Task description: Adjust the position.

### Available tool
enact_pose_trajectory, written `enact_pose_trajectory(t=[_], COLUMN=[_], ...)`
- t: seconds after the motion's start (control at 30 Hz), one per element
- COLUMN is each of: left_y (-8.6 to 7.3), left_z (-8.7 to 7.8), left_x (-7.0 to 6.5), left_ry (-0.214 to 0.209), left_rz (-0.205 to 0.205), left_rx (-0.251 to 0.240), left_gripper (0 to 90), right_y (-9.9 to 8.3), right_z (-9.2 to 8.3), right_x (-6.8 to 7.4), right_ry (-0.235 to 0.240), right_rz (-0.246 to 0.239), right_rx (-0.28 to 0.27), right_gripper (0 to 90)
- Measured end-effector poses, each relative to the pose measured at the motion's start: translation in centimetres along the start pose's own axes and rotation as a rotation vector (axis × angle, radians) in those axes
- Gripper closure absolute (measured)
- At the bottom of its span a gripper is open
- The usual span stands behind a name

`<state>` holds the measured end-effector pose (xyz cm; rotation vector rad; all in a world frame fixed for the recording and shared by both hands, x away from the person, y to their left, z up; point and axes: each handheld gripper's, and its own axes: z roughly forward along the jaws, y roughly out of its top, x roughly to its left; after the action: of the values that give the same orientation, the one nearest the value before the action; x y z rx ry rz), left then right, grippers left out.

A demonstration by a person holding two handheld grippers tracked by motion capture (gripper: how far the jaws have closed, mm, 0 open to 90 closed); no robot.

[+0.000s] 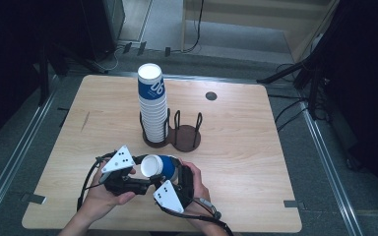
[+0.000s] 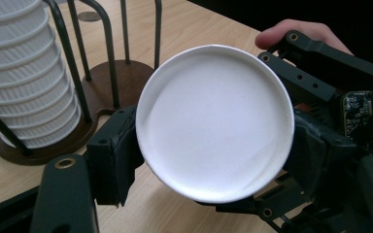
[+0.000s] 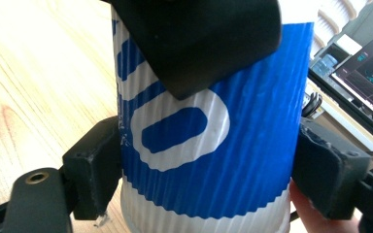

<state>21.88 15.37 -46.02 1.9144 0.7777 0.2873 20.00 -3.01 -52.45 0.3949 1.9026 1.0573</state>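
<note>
Pale wood makes up the worktop [image 1: 256, 147], ringed by grey floor and dark surroundings. One loose cup [image 1: 158, 166], blue with a white rim, lies on its side between the two grippers, close in front of the rack [image 1: 183, 133].

Seen from the left gripper [image 1: 145, 184], its two black jaws press on either side of the cup [image 2: 215, 121], whose white mouth faces that camera; no gap shows between pads and rim, so this gripper grasps the cup. In the right gripper view, two black jaws sit against both flanks of the ribbed blue wall [image 3: 209, 131], and a dark jaw of the other gripper overlaps the cup from above. So the right gripper [image 1: 179, 172] grips the same cup, nearer its base.

Each gripper carries one grey three-cornered plate with black dots, two in all, and one hand holds each: the left hand [image 1: 98, 194] and the right hand [image 1: 199, 189], coming in from the near edge.

Beyond the cup stands the dark rack, with two round bases and thin wire posts. Its left base holds one tall stack [image 1: 152, 105] of nested cups, the right base is bare. One small dark disc [image 1: 211, 96] lies behind the rack to the right.
</note>
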Motion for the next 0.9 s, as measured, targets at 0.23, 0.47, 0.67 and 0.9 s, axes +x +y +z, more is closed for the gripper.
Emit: enact_pose_trajectory(t=[0.23, 0.47, 0.67, 0.9], left_y=[0.1, 0.1, 0.2, 0.2], left_z=[0.0, -0.5, -1.0, -1.4], left_x=[0.0, 0.6, 1.2, 1.5], left_ry=[0.028, 0.038, 0.069, 0.091], left_rz=[-0.006, -0.022, -0.041, -0.05], left_rx=[-0.003, -0.046, -0.08, -0.103], left_gripper=[29.3, 29.6, 29.7, 29.6], right_y=[0.0, 0.3, 0.5, 0.7], right_z=[0.1, -0.4, -0.6, -0.7], right_x=[-0.4, -0.8, -1.2, -2.1], right_ry=[0.03, 0.053, 0.047, 0.032], right_rz=[0.043, 0.077, 0.098, 0.156], right_rx=[0.021, -0.007, -0.015, -0.002], right_gripper=[13.1, 8.4, 2.0, 1.4])
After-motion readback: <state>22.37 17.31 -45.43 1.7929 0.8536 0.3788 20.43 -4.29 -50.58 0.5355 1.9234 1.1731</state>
